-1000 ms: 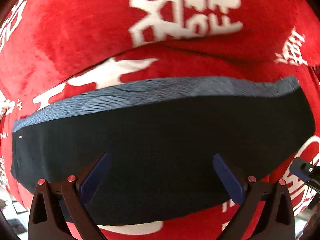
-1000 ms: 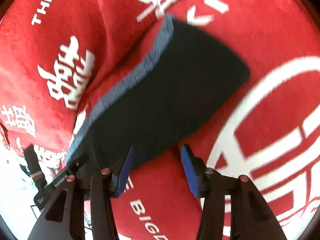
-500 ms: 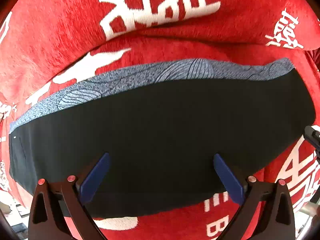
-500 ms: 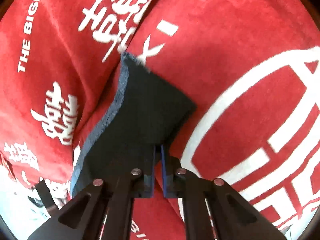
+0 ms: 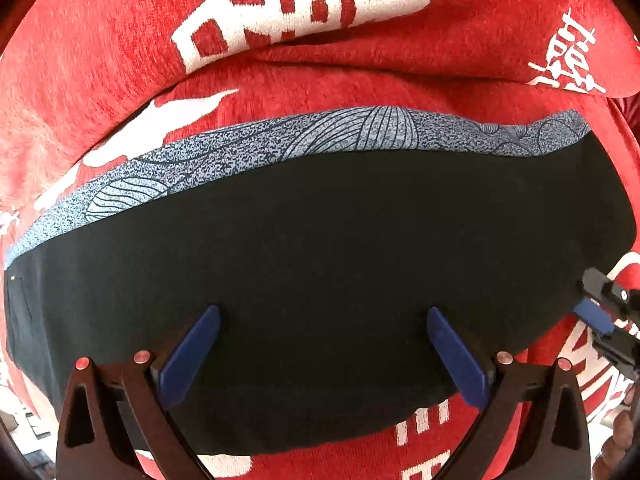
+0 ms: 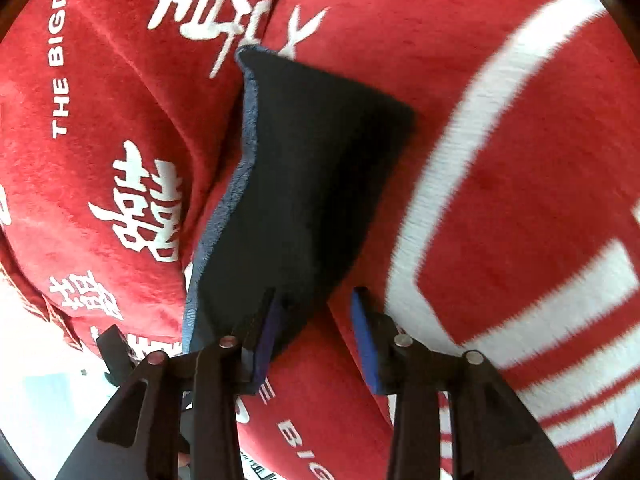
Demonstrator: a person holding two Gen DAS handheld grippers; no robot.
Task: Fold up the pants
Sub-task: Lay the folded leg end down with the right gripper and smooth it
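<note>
The black pants (image 5: 328, 248) lie folded into a long flat strip on the red blanket, with a blue-grey patterned layer (image 5: 280, 144) showing along the far edge. My left gripper (image 5: 322, 354) is open, its blue pads wide apart over the near edge of the pants. My right gripper (image 6: 314, 334) is open at the right end of the pants (image 6: 304, 184), its left pad by the cloth's corner and nothing held. It also shows in the left wrist view (image 5: 600, 312) at the right edge.
A red blanket with white lettering (image 5: 320, 20) covers the whole surface and has a raised fold behind the pants. In the right wrist view the blanket (image 6: 500, 160) spreads out to the right. Pale floor shows at the lower left (image 6: 40, 400).
My right gripper shut on the pants' right end half a second ago and has opened again, letting go. The left gripper has stayed open and moved closer over the pants.
</note>
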